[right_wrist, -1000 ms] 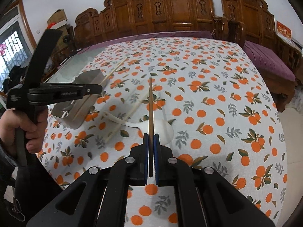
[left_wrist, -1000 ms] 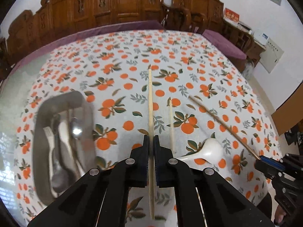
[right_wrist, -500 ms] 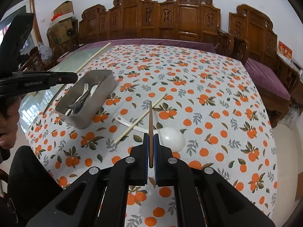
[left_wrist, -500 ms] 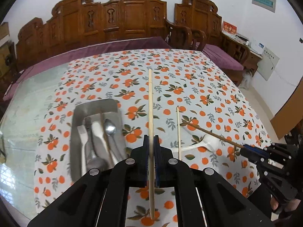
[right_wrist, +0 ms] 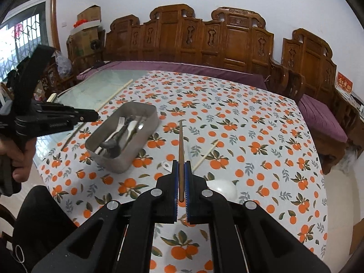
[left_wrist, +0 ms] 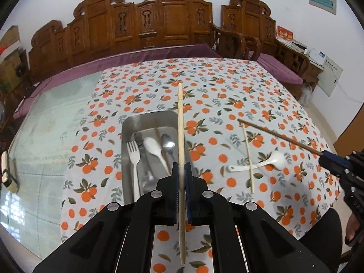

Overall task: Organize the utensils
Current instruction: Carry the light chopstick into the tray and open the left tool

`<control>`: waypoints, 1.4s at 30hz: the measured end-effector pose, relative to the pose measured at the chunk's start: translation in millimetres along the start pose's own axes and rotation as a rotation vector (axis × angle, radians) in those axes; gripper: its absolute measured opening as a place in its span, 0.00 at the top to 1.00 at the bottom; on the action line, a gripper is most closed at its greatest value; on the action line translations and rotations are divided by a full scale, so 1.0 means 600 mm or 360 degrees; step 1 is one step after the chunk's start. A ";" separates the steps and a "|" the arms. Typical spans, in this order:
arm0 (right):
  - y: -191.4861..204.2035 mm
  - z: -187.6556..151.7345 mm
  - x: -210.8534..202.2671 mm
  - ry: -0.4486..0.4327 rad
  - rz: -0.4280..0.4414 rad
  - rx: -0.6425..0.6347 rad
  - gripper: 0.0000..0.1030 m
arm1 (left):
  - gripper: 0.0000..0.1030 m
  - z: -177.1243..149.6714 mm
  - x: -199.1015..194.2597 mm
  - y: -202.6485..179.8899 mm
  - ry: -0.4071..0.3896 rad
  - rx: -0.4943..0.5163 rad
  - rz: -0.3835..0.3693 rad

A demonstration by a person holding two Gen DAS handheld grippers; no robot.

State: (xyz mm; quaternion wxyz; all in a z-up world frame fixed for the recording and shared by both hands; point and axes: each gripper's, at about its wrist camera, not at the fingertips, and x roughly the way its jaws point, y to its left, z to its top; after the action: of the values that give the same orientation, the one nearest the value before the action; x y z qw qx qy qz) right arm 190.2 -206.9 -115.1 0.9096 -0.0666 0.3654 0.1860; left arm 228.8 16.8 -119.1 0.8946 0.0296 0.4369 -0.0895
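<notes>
My left gripper (left_wrist: 181, 167) is shut on a pale wooden chopstick (left_wrist: 180, 122), held above the right edge of the steel tray (left_wrist: 127, 125). The tray holds a fork (left_wrist: 134, 157), a white spoon (left_wrist: 154, 149) and metal cutlery. My right gripper (right_wrist: 181, 166) is shut on a dark brown chopstick (right_wrist: 180, 141), held above the cloth right of the tray (right_wrist: 145, 134); it shows in the left wrist view (left_wrist: 277, 135) too. A pale chopstick (left_wrist: 248, 157) lies across a white ladle spoon (left_wrist: 273, 160) on the table.
The table carries an orange-print cloth (left_wrist: 227, 86) with bare glass (left_wrist: 45, 122) at its left. Carved wooden chairs (left_wrist: 159, 22) line the far side. A small block (left_wrist: 8, 173) sits at the glass edge. Boxes (right_wrist: 86, 29) stand at the far left.
Both grippers have risen and pulled back with their chopsticks. The left one now sits over the tray's right edge; the tray looks nearer the middle of its view.
</notes>
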 end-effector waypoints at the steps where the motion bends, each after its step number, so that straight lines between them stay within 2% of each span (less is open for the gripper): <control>1: 0.006 0.000 0.000 -0.0001 0.0005 -0.0002 0.94 | 0.96 -0.002 0.004 0.004 0.0005 0.0000 0.0002; 7: 0.037 0.001 0.022 0.0018 0.0048 -0.0045 0.94 | 0.96 -0.009 0.043 0.038 0.0061 -0.0029 0.0001; 16: 0.064 0.027 0.075 0.0061 0.0127 -0.0063 0.94 | 0.96 0.003 0.122 0.088 0.0209 -0.0064 -0.0020; 25: 0.072 0.072 0.110 0.0078 0.0191 -0.0065 0.94 | 0.96 0.021 0.170 0.100 0.0306 -0.0075 -0.0042; 33: 0.082 0.088 0.136 0.0091 0.0232 -0.0058 0.94 | 0.96 0.022 0.199 0.117 0.0349 -0.0092 -0.0046; 36: 0.090 0.091 0.143 0.0092 0.0242 -0.0054 0.94 | 0.88 0.019 0.196 0.122 0.0348 -0.0109 -0.0063; 42: 0.110 0.100 0.163 0.0098 0.0260 -0.0067 0.94 | 0.75 0.015 0.153 0.138 0.0253 -0.0128 -0.0043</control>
State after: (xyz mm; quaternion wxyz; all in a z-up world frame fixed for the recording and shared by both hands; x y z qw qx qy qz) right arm 268.2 -102.1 -138.2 0.8781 -0.0615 0.3934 0.2652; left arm 306.6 84.8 -187.5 0.8562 -0.0054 0.5101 -0.0812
